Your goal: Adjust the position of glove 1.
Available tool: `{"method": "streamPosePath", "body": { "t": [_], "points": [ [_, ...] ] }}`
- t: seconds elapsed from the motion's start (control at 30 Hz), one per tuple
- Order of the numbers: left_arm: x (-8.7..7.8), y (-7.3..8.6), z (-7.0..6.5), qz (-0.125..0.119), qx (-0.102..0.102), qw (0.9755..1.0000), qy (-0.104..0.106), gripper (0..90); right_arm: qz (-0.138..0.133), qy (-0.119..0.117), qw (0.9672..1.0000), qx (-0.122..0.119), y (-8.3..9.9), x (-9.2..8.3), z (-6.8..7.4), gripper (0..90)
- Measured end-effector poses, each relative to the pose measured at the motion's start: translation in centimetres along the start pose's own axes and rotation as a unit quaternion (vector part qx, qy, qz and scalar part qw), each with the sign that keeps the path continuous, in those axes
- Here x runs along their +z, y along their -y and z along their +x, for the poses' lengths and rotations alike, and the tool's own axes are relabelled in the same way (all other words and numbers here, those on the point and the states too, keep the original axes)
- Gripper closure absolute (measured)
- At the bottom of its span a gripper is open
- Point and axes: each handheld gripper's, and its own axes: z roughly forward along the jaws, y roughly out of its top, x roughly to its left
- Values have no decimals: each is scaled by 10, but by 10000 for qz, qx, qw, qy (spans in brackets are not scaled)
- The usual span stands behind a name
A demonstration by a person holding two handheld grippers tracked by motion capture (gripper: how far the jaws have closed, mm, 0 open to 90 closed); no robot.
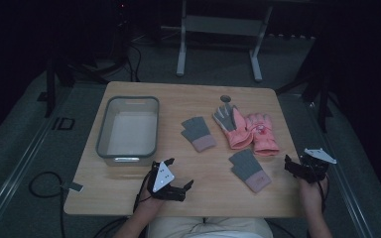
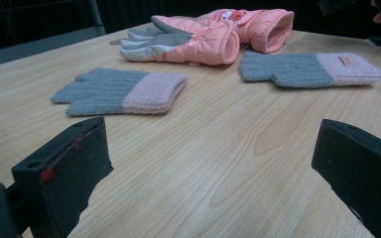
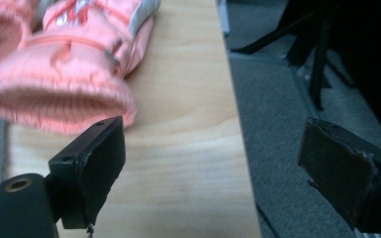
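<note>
Left gripper: held low over the near table edge, about 6 o'clock of the table centre; jaws spread wide, nothing gripped; bare wood seen between them in the left gripper view.
Right gripper: held at the table's right edge, about 4 o'clock; jaws apart, nothing between them; one jaw seen over wood, the other over the floor in the right gripper view.
Near knit glove: grey with pink cuff, laid flat, between the two grippers, at 9 o'clock of the right gripper, untouched.
Far knit glove: same grey and pink, flat, at 12 o'clock of the left gripper, well apart from it.
Pink ski gloves: two padded gloves with grey palms, laid touching side by side, at 11 o'clock of the right gripper; an open cuff seen just beyond its left jaw.
Plastic bin: grey-rimmed, clear, at 10 o'clock of the left gripper.
Table: light wood.
</note>
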Motion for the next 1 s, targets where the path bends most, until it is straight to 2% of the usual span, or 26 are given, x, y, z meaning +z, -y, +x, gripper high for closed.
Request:
{"method": "streamPosePath", "body": {
  "t": [0.07, 0.1, 0.17, 0.23, 0.27, 0.37, 0.4, 0.53, 0.6, 0.73, 0.9, 1.0],
  "points": [
    [0, 0, 1, -25, -39, 10000, -3, 12, -94, 5, 9999, 36, -3, -3, 0, 122],
    [0, 0, 1, -25, -44, 10000, 6, 12, -24, -103, 9999, 93, -5, -4, 0, 160],
    [-1, 0, 1, -26, -34, 10000, 0, 12, 191, -445, 9987, 145, -8, -4, -2, 168],
    [0, 0, 0, -15, -22, 10000, 5, 12, 425, -825, 9954, 258, -12, -4, -4, 211],
    [0, 0, 0, -10, -15, 10000, 9, 12, 437, -852, 9951, 264, -14, -4, -3, 203],
    [0, 0, 0, -12, -17, 10000, 15, 12, 271, -729, 9969, 152, -21, -8, 0, 154],
    [0, 0, 1, -14, -22, 10000, 22, 12, 215, -767, 9967, 174, -24, -10, 1, 125],
    [0, 0, 1, -32, -69, 10000, 33, 12, 72, -963, 9947, 363, -40, -14, 6, 117],
    [0, 0, 1, -53, -52, 10000, 10, 12, 18, -1003, 9943, 373, -48, -16, 11, 117],
    [-1, 0, 1, -58, -25, 10000, -8, 12, -136, -1184, 9926, 250, -62, -15, 20, 111],
    [-1, 0, 1, -64, -31, 10000, -11, 12, -288, -1395, 9898, -53, -78, -16, 36, 113],
    [-1, 0, 1, -63, -32, 10000, -6, 12, -339, -1532, 9873, -229, -87, -15, 47, 144]
  ]
}}
